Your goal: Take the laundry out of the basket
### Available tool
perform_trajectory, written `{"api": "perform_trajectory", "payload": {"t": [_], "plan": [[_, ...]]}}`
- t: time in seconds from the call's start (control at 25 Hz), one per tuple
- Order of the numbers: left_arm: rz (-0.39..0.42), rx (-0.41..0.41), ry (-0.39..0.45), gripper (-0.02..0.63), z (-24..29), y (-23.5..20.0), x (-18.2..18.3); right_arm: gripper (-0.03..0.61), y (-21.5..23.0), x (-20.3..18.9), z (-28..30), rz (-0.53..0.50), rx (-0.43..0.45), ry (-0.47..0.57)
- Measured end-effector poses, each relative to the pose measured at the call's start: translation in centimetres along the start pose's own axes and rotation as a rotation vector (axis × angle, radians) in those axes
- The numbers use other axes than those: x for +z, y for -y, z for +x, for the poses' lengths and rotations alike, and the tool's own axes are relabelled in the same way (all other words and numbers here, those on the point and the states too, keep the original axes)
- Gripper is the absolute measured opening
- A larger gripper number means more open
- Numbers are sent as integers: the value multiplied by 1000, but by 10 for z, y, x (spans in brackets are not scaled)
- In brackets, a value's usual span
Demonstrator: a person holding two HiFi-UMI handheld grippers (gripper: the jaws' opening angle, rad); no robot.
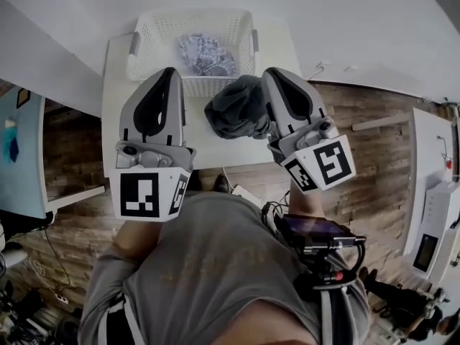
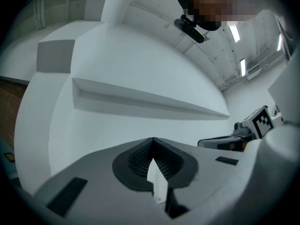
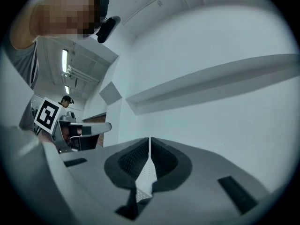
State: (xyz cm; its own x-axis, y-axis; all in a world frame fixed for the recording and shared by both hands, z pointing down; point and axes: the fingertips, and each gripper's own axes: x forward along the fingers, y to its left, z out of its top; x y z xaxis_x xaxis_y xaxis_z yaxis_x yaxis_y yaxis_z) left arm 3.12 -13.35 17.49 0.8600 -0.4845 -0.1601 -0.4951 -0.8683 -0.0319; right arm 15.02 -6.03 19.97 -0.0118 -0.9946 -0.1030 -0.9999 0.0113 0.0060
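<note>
White basket (image 1: 147,52) at 12 o'clock in head view, on white table (image 1: 111,77). Patterned laundry (image 1: 205,54) inside, toward its right half. Dark garment (image 1: 237,106) bunched at basket's 6 o'clock, top edge overlapping near wall. Right gripper (image 1: 274,74) at garment's 3 o'clock, against it; left gripper (image 1: 171,72) at 9 o'clock, apart from it. Both grippers: jaws closed tip to tip, no cloth between, aimed at bare white wall (image 2: 140,64).
</note>
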Motion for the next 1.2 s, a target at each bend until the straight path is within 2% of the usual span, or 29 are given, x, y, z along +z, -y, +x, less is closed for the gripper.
{"api": "perform_trajectory", "payload": {"t": [0.48, 0.6, 0.76, 1.2], "plan": [[-24, 98, 44, 8, 31, -91, 6, 18, 23, 21, 107, -65, -17, 42], [-39, 108, 48, 8, 44, -110, 6, 30, 29, 16, 136, -74, -9, 26], [-66, 112, 33, 8, 61, -131, -1, 94, 38, -10, 169, -74, 4, -44], [-178, 159, -28, 8, 88, -194, -41, 192, 53, -127, 217, -8, 11, -342]]}}
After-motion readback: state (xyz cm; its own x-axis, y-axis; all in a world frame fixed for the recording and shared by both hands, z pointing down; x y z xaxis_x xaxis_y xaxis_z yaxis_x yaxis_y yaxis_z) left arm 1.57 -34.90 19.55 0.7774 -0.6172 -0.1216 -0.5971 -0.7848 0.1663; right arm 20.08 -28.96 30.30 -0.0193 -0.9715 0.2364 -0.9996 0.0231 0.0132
